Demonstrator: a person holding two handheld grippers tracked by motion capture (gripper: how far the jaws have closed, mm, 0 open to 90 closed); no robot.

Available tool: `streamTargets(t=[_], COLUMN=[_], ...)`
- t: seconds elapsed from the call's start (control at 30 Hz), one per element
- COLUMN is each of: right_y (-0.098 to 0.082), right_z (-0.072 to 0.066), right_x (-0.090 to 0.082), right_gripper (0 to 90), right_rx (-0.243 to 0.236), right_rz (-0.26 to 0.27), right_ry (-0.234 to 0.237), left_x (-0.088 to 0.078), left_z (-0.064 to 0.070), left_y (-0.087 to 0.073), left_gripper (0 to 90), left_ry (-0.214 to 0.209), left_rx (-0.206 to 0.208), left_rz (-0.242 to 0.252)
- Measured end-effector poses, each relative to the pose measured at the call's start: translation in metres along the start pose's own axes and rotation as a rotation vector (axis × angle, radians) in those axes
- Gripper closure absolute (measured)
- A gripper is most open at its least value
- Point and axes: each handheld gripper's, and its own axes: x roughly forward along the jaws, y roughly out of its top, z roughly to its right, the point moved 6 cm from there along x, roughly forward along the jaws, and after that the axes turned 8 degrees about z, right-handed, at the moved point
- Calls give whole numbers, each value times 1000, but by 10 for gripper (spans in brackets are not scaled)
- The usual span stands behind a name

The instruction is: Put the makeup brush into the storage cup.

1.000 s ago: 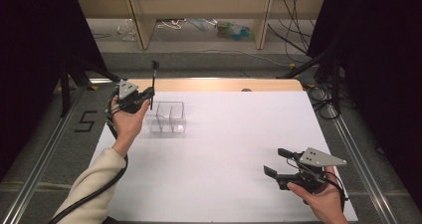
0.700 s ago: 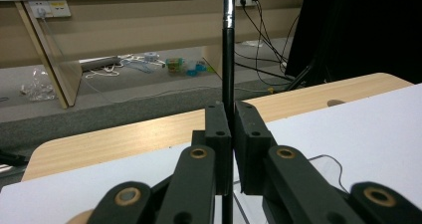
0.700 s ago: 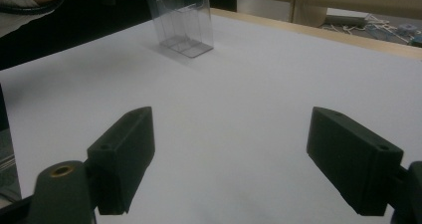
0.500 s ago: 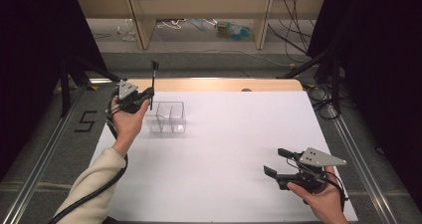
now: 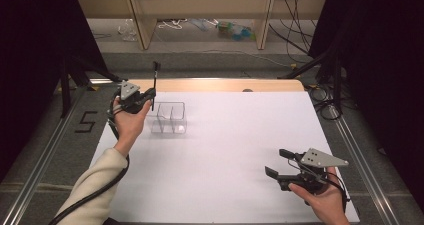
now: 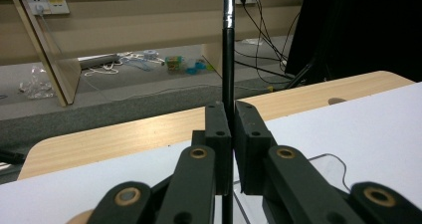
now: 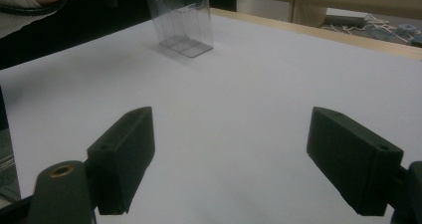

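A thin black rod stands upright, and my left gripper is shut on its lower part at the table's back left. In the left gripper view the jaws pinch the rod, which rises past the top of that view. A clear plastic box with a divider stands just right of that gripper; its lower tip hangs beside the box's left wall. My right gripper rests at the near right, open, with nothing between its jaws. The clear box is far ahead of it.
A white sheet covers the table, with a wooden strip along its far edge. Beyond the table are wooden shelf legs and cables on the floor. Metal rails run along both sides, and a "5" is marked on the left.
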Motion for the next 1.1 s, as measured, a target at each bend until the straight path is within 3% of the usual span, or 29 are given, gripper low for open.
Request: streamTargets(t=[0.67, 0.73, 0.8, 0.97, 1.03, 1.1], right_y=[0, 1, 0, 0, 1, 0], right_z=[0, 2, 0, 0, 2, 0], right_x=[0, 0, 0, 0, 0, 0], right_gripper=[201, 201, 201, 201, 201, 201], right_rx=[-2, -28, -1, -2, -28, -1], right_rz=[0, 12, 1, 0, 12, 0], right_ry=[0, -8, 0, 2, -6, 1], left_x=[1, 1, 1, 1, 2, 2], left_z=[0, 0, 0, 0, 0, 0], left_y=[-4, -4, -4, -4, -5, -5], left_gripper=[852, 852, 852, 852, 852, 852], left_ry=[1, 2, 0, 1, 0, 2], left_rx=[1, 1, 2, 3, 4, 2], left_rz=[-11, -11, -11, -10, -11, -11])
